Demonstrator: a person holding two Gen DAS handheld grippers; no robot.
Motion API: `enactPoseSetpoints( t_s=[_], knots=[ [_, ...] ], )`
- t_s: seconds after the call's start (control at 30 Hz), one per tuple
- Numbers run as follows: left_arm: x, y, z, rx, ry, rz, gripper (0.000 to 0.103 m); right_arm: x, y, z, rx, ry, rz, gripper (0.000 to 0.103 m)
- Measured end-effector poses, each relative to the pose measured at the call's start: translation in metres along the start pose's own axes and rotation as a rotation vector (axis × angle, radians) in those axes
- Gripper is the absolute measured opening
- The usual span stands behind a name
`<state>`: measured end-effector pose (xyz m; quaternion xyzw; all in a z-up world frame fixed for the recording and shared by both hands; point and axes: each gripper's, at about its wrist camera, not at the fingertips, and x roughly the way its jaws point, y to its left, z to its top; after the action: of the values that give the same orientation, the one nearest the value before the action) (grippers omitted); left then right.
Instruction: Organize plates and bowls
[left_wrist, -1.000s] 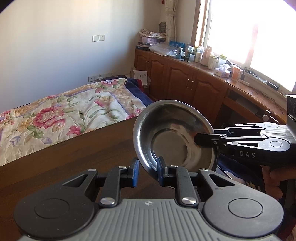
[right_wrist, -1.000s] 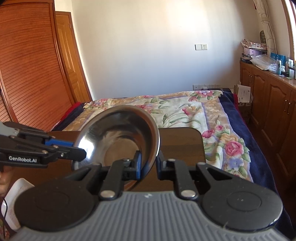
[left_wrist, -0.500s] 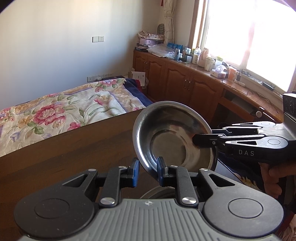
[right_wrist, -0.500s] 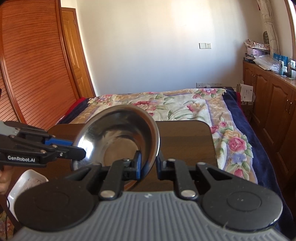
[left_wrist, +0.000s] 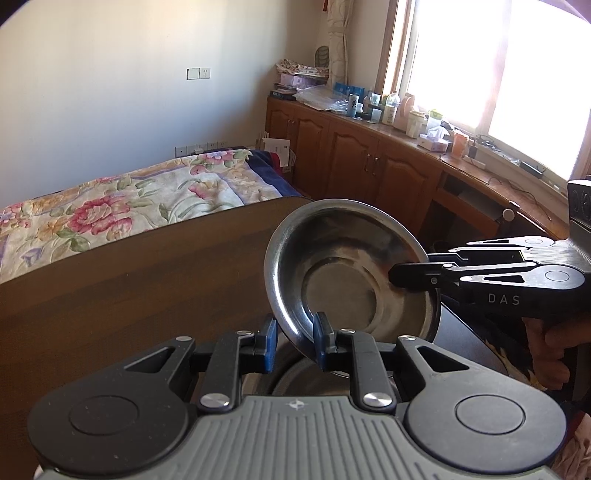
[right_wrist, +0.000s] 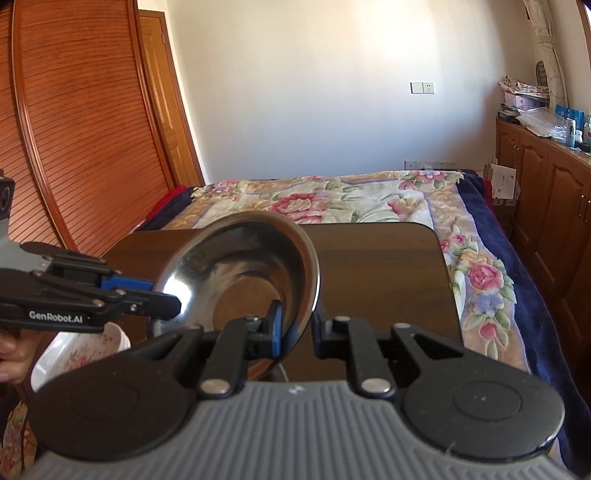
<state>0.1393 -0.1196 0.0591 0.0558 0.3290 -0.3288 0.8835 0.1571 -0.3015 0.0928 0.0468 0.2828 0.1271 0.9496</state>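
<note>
A tilted steel bowl (left_wrist: 347, 269) hangs in the air above the dark wooden table (left_wrist: 129, 280). My left gripper (left_wrist: 294, 338) has the bowl's near rim between its fingers, with a gap on the left. My right gripper (left_wrist: 397, 273) is shut on the opposite rim. In the right wrist view the bowl (right_wrist: 243, 273) sits between my right gripper's (right_wrist: 297, 325) fingers, and my left gripper (right_wrist: 168, 301) grips its left rim. A second steel dish (left_wrist: 314, 380) lies on the table below. A white floral dish (right_wrist: 81, 350) sits at the table's left.
A bed with a floral quilt (right_wrist: 332, 199) lies beyond the table. Wooden cabinets (left_wrist: 369, 166) with bottles on top run under the window at right. A slatted wooden wardrobe (right_wrist: 74, 129) stands at left.
Both grippers have lowered the bowl toward the table. The second steel dish under it has come into view.
</note>
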Motion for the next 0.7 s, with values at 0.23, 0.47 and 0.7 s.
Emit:
enactPoseSetpoints(
  t_s=[0.23, 0.47, 0.7],
  knots=[
    [-0.011, -0.001, -0.016, -0.005, -0.001, -0.003, 0.022, -0.007, 0.008, -0.011, -0.012, 0.008, 0.013, 0.018],
    [-0.022, -0.007, -0.031, 0.012, -0.011, 0.013, 0.022, -0.01, 0.014, -0.024, 0.003, 0.021, 0.04, 0.018],
    [-0.031, -0.012, -0.044, 0.022, -0.03, 0.009, 0.023, -0.017, 0.016, -0.033, 0.05, 0.016, 0.082, 0.017]
  ],
)
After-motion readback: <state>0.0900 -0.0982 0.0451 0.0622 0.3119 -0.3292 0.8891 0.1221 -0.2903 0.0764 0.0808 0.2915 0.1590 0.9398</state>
